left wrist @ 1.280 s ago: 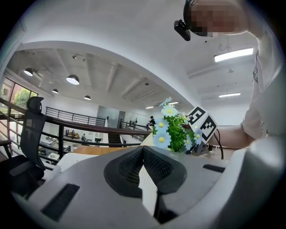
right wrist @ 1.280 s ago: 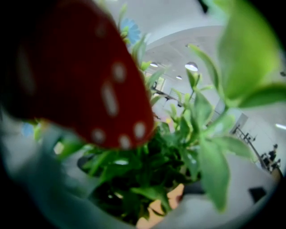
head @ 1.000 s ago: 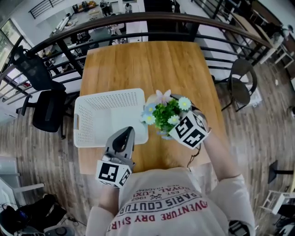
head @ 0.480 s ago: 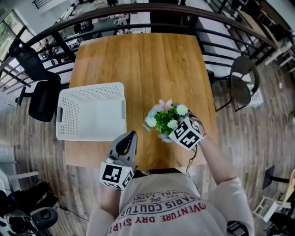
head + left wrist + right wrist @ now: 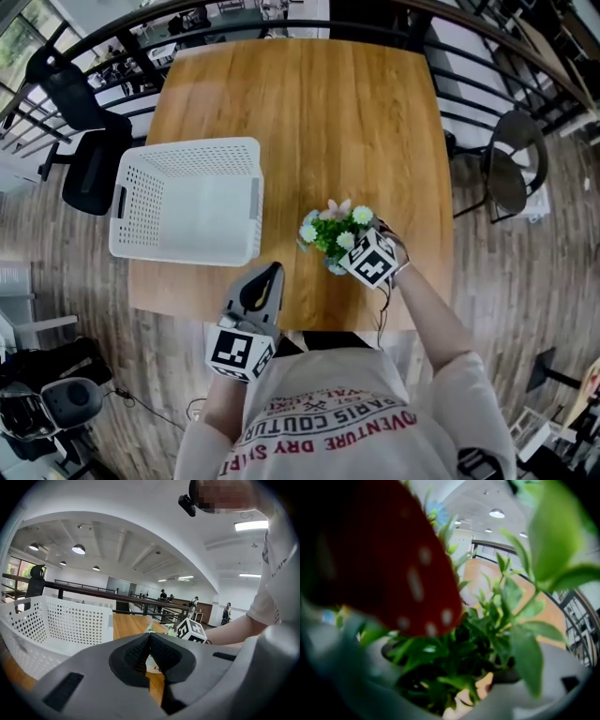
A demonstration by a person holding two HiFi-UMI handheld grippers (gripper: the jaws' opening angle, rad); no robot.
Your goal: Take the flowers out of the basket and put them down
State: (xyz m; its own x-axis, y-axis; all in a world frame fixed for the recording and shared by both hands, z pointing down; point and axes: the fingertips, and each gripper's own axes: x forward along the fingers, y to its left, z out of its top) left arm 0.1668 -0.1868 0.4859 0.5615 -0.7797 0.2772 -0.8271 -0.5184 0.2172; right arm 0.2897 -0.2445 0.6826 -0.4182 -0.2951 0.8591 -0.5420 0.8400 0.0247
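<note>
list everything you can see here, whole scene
table: one, light brown wood, centre
basket: one, white, perforated, on the table's left part, nothing inside
flowers: one potted bunch, green leaves with pale blue, white and pink blooms, on the table right of the basket
red white-spotted piece: one, among the flowers, blurred
railing: one, black, beyond the table
office chairs: two, black, on the floor left of the table
round chair: one, dark, on the floor right of the table
left gripper: one, grey, at the table's near edge, jaws together, empty
right gripper: one, grey, closed on the flowers
shirt: one, pale, printed, bottom of the head view
</note>
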